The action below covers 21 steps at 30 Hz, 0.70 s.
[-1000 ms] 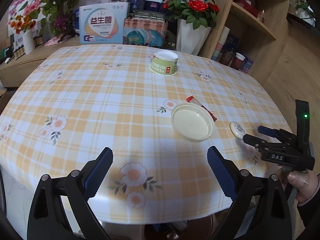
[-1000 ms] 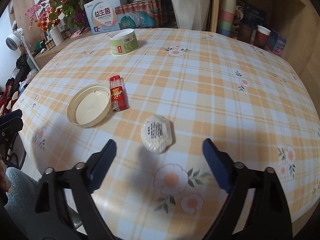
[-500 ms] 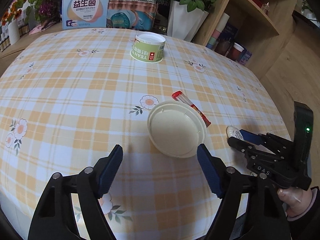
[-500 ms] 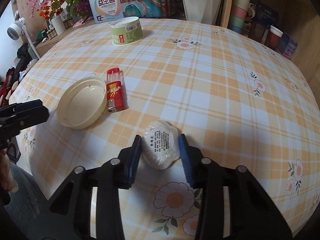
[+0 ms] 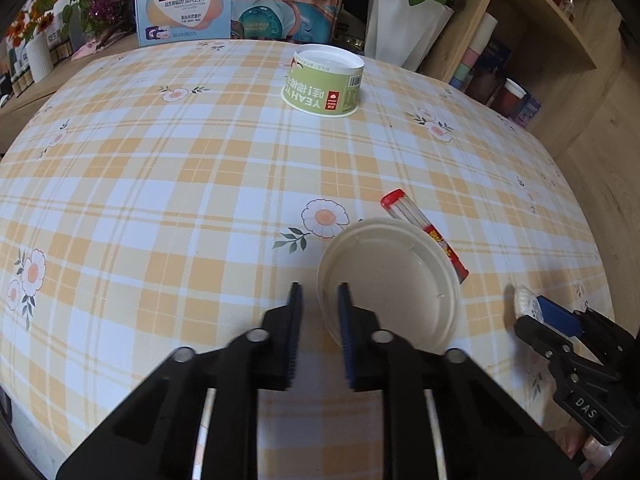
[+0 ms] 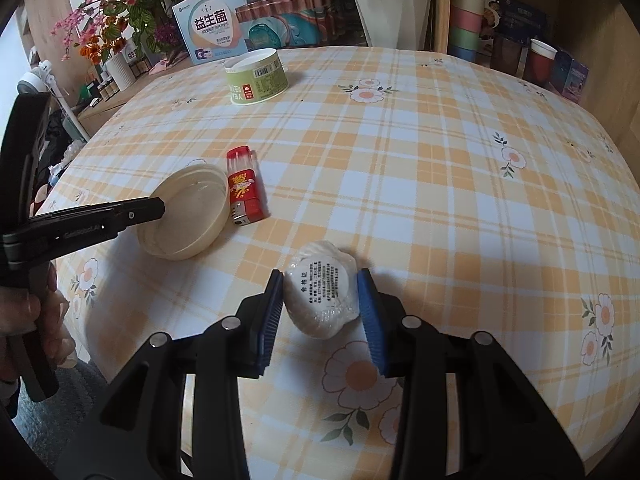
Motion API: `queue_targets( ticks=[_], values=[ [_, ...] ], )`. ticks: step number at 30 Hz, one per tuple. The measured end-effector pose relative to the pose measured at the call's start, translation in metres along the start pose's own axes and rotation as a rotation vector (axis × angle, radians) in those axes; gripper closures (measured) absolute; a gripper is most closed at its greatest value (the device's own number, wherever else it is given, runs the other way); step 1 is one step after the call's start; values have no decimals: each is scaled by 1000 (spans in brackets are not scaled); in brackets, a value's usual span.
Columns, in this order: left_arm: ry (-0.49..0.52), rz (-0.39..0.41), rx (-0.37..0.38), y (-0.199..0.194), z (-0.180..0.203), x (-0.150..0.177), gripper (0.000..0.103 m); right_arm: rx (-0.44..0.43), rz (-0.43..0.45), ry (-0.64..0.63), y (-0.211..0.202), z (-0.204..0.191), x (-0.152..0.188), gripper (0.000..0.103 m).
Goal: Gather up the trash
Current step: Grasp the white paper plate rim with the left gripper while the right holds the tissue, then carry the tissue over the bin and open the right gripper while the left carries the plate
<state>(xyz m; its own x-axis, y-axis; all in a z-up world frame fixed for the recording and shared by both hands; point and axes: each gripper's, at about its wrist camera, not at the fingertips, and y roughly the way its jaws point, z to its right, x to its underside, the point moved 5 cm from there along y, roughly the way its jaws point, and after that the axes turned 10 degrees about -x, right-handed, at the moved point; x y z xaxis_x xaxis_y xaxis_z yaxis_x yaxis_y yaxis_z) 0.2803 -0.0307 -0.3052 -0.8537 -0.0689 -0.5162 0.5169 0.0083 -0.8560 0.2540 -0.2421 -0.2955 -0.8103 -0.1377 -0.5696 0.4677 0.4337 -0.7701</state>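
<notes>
My left gripper (image 5: 319,296) has its jaws narrowed around the near left rim of a cream plastic lid (image 5: 390,282) lying on the checked tablecloth; whether the pads press the rim is unclear. The lid (image 6: 186,210) and the left gripper (image 6: 158,209) also show in the right wrist view. My right gripper (image 6: 322,280) is shut on a white plastic-wrapped bundle with a printed label (image 6: 324,296) resting on the cloth. In the left wrist view the right gripper (image 5: 532,306) sits at the right with the bundle (image 5: 522,300).
A red lighter (image 6: 244,186) lies beside the lid. A green upturned paper tub (image 5: 323,82) stands farther back. Boxes (image 5: 186,2), flower pots (image 5: 404,20) and wooden shelves (image 5: 560,40) line the far side. The table edge (image 5: 600,280) is close on the right.
My left gripper moved forward to the lid and narrowed its jaws around the rim. My right gripper closed onto the white bundle and stays on it.
</notes>
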Motion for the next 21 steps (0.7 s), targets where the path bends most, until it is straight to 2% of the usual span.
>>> queue_targets(
  ticks=[3, 11, 21],
  values=[
    [26, 28, -16, -6, 0, 2, 99, -4, 5, 10, -4, 0, 2, 63],
    [33, 59, 7, -34, -10, 11, 100, -15, 42, 23, -22, -7, 3, 63],
    [42, 133, 34, -90, -20, 25, 100, -28, 78, 29, -49, -23, 13, 63]
  ],
)
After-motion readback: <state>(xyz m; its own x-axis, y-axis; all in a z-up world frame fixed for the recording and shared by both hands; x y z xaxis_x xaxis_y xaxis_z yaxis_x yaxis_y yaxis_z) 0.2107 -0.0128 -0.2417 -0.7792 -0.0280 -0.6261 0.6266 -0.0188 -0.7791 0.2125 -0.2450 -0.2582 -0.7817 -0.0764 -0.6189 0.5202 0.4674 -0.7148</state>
